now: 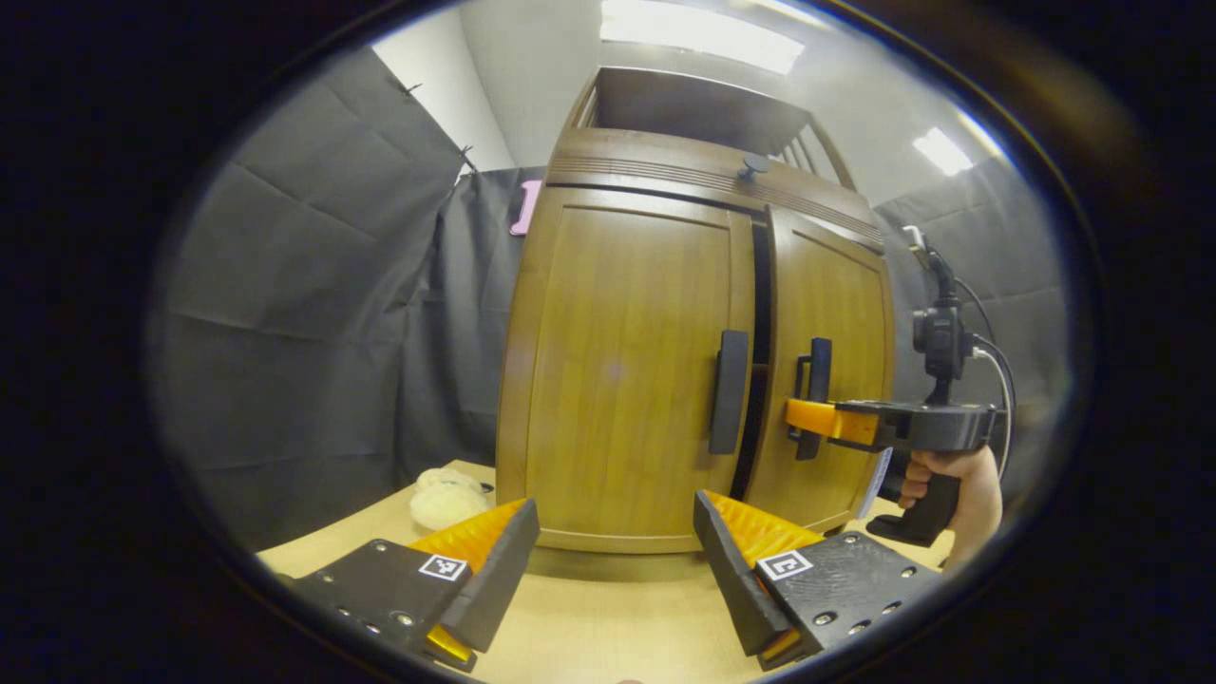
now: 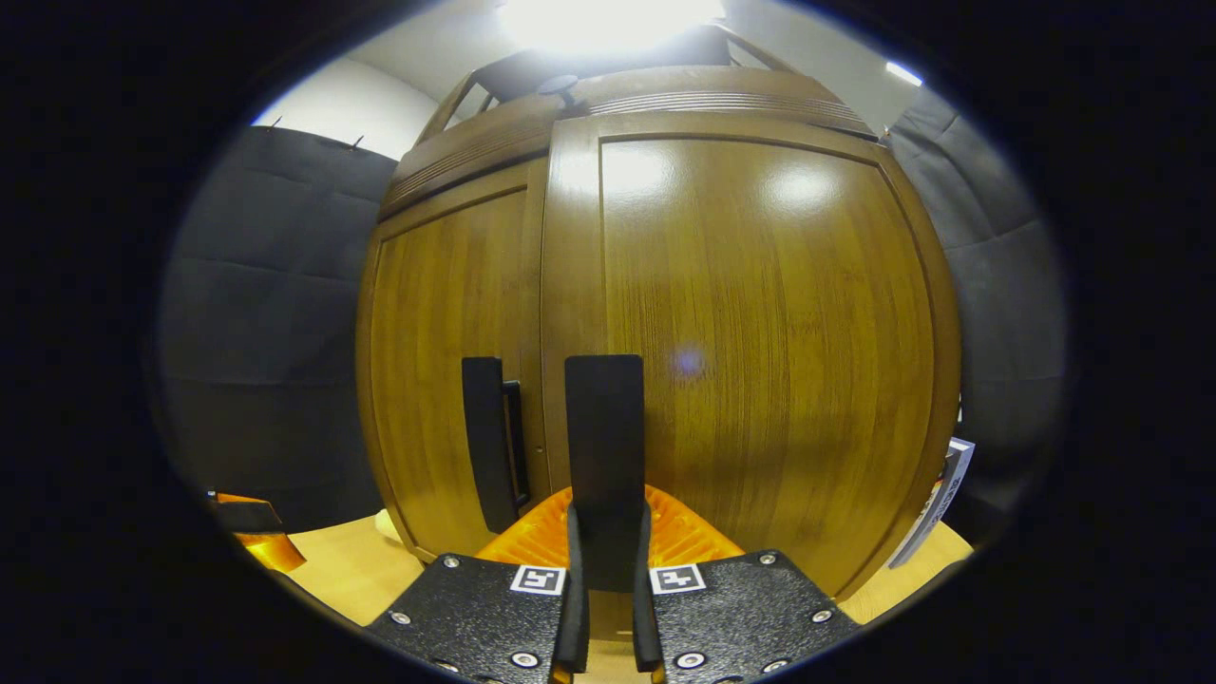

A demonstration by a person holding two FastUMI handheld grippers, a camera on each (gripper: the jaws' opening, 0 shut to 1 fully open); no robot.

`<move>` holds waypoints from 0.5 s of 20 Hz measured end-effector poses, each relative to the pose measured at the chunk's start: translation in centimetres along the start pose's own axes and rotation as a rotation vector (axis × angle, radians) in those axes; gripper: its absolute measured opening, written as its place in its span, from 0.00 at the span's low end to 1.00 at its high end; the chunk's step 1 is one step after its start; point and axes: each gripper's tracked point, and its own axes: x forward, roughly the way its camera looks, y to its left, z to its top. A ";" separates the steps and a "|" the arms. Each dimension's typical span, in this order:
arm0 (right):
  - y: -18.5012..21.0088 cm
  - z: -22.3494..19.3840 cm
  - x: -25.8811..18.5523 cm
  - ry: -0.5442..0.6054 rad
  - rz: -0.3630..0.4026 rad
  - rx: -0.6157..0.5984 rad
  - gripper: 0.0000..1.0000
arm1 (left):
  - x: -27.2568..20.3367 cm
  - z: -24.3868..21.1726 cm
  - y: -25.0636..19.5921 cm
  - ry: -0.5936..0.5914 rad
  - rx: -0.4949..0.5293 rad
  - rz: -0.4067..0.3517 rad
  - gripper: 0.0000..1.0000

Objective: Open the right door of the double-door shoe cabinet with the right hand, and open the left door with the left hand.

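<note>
With the right gripper [image 2: 604, 556] pinching the right door's handle [image 2: 604, 456], a crooked pull risks slipping off, while the left gripper [image 1: 608, 560], fingers spread, waits clear of the left door handle [image 1: 729, 391].

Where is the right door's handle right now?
In the right gripper view, the right door handle stands low at centre, clamped in the right gripper, beside the left door handle. The right door is slightly ajar.

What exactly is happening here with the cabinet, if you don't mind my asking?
A person is working on a brown wooden double-door shoe cabinet with two handheld grippers. The right gripper has its jaws closed on the right door's black bar handle, and that door stands slightly ajar. The left gripper hangs open, short of the left door's black handle.
</note>
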 end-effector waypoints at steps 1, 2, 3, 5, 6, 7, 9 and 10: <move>0.0 0.0 -0.5 -0.001 0.007 0.004 0.18 | 0.2 0.1 0.1 -0.001 0.000 0.001 0.94; 0.1 0.0 -1.0 -0.003 0.014 0.009 0.18 | 0.5 0.3 0.3 -0.003 0.001 -0.001 0.90; 0.0 0.0 -1.5 -0.006 0.020 0.012 0.18 | 0.7 0.4 0.4 -0.005 0.004 -0.002 0.90; 0.1 0.2 -2.9 -0.012 0.029 0.019 0.18 | 1.5 0.6 0.7 -0.008 0.011 -0.003 0.90; -0.1 0.2 -3.6 -0.018 0.031 0.024 0.18 | 2.0 0.7 0.9 -0.010 0.014 -0.005 0.94; -0.3 0.0 -4.2 -0.027 0.031 0.030 0.19 | 2.3 0.9 1.0 -0.014 0.015 -0.008 0.94; -0.8 0.1 -5.2 -0.044 0.025 0.036 0.18 | 3.3 1.2 1.3 -0.015 0.016 -0.014 0.94; -1.0 -0.1 -5.8 -0.046 0.025 0.038 0.18 | 3.9 1.2 1.4 -0.011 0.020 -0.016 0.94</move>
